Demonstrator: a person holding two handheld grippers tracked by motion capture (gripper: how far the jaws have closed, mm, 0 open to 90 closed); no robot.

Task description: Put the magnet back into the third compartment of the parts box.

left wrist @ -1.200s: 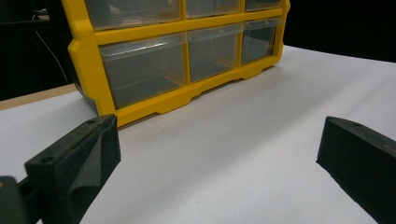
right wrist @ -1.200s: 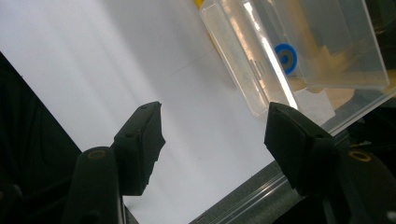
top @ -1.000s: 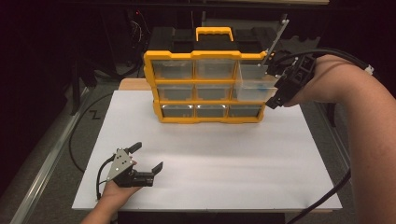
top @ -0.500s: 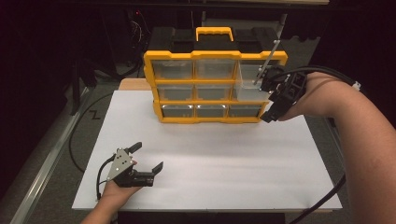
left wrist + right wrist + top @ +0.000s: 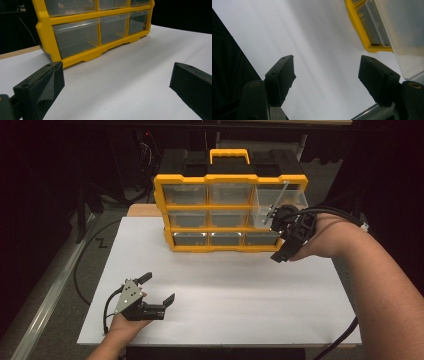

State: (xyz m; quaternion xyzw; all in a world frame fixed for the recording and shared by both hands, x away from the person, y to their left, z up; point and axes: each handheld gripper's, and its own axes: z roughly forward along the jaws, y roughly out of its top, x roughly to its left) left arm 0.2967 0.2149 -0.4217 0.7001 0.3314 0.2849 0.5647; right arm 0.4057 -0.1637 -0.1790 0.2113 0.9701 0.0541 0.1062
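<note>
A yellow organizer (image 5: 230, 212) with clear drawers stands at the back of the white sheet (image 5: 225, 290). Its top right drawer (image 5: 277, 205) is pulled out. My right gripper (image 5: 276, 237) hangs just below and in front of that drawer, at the organizer's right end. Its jaws have just been opening and nothing is between them. In the right gripper view the gripper (image 5: 327, 72) stands open over the sheet, with the pulled-out drawer (image 5: 407, 32) and the organizer's frame (image 5: 359, 30) at the upper right. My left gripper (image 5: 159, 287) rests open at the sheet's front left, facing the organizer (image 5: 82, 56).
A black cable (image 5: 82, 270) loops on the floor left of the sheet, beside a metal rail (image 5: 50, 305). A strip of wooden table (image 5: 142, 210) shows at the organizer's left. The right forearm (image 5: 380, 270) crosses the sheet's right edge.
My right gripper has come down from beside the top right drawer to below it, jaws a little wider. The left gripper has not moved.
</note>
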